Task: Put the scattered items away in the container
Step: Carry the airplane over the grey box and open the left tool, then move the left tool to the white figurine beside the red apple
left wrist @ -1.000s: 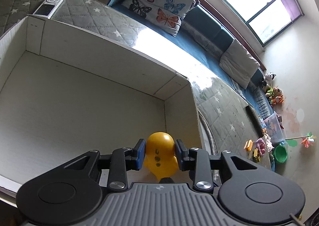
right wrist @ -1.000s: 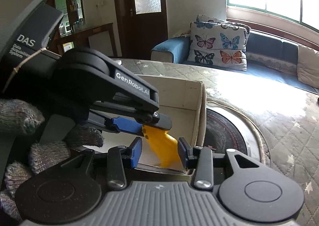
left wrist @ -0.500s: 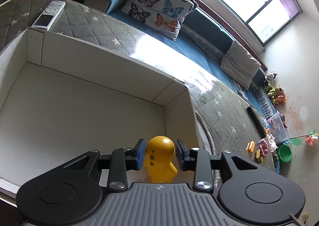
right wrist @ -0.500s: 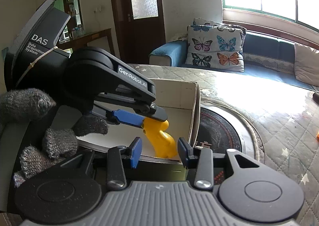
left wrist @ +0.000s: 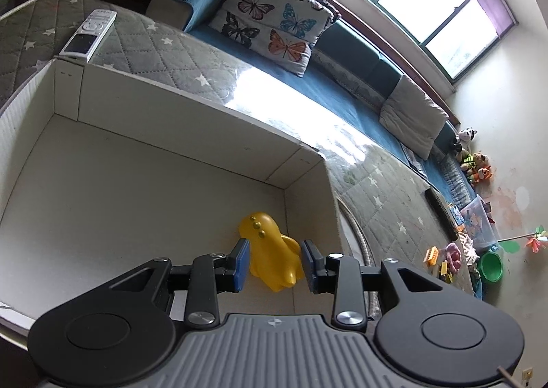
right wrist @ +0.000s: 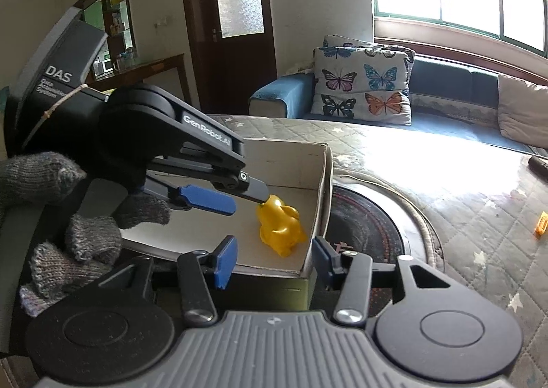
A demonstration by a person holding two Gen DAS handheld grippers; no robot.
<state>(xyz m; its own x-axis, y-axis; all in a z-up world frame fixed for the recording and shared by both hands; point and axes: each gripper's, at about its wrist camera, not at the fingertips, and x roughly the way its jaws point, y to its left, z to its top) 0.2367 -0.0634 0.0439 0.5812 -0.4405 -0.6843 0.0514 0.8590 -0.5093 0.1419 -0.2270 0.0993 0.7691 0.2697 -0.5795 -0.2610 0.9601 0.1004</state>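
Note:
A yellow toy figure [left wrist: 270,251] lies on its side on the floor of the white cardboard box [left wrist: 137,182], near the box's right wall. My left gripper [left wrist: 275,264] is open above it, its blue pads apart and clear of the toy. In the right wrist view the toy [right wrist: 281,225] lies in the box [right wrist: 291,161] under the left gripper's blue pad [right wrist: 209,199]. My right gripper [right wrist: 270,257] is open and empty, just outside the box's near edge.
The box stands on a grey quilted star cover [left wrist: 164,52]. A white remote [left wrist: 89,35] lies behind the box. A round dark plate [right wrist: 363,220] is set into the surface right of the box. An orange brick [right wrist: 542,223] lies far right. Toys [left wrist: 452,257] are on the floor.
My left gripper opened and let go of the yellow toy, which dropped and tipped onto its side on the box floor. My right gripper's jaws widened.

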